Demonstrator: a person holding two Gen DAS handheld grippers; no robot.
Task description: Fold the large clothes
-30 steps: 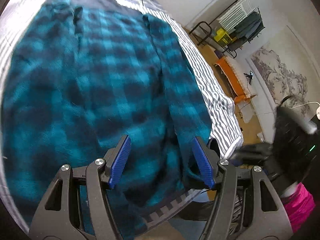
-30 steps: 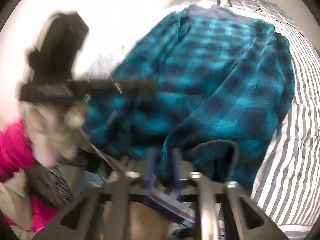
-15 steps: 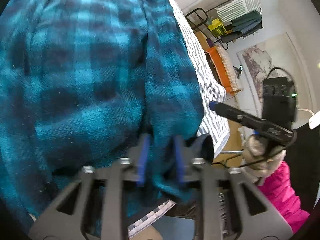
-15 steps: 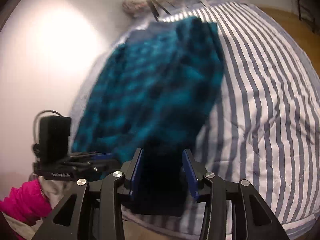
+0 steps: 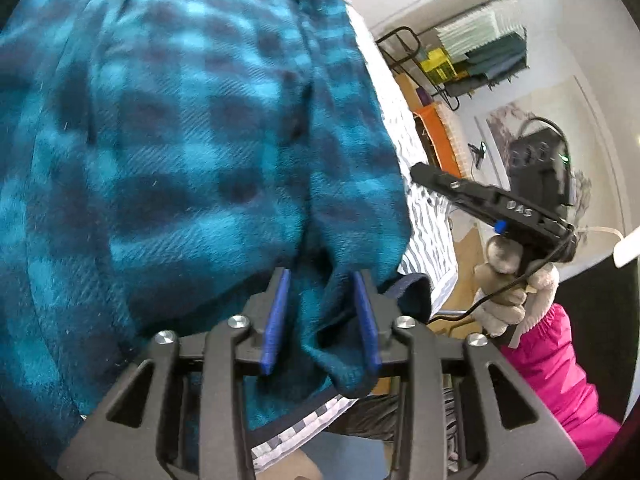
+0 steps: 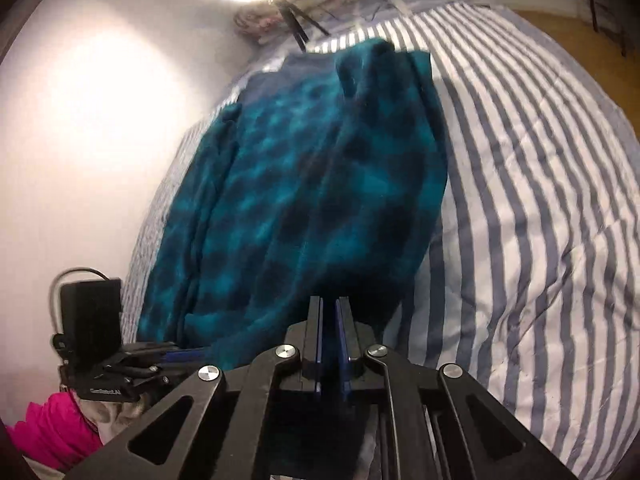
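A teal plaid fleece garment (image 6: 304, 200) lies on the striped bed (image 6: 540, 200), its long axis running from the lower centre of the right wrist view up toward the top centre. The right gripper (image 6: 328, 344) has its fingers pressed together on the garment's near edge. The left gripper (image 5: 320, 320) holds a bunched fold between partly closed fingers at the frame's lower centre.
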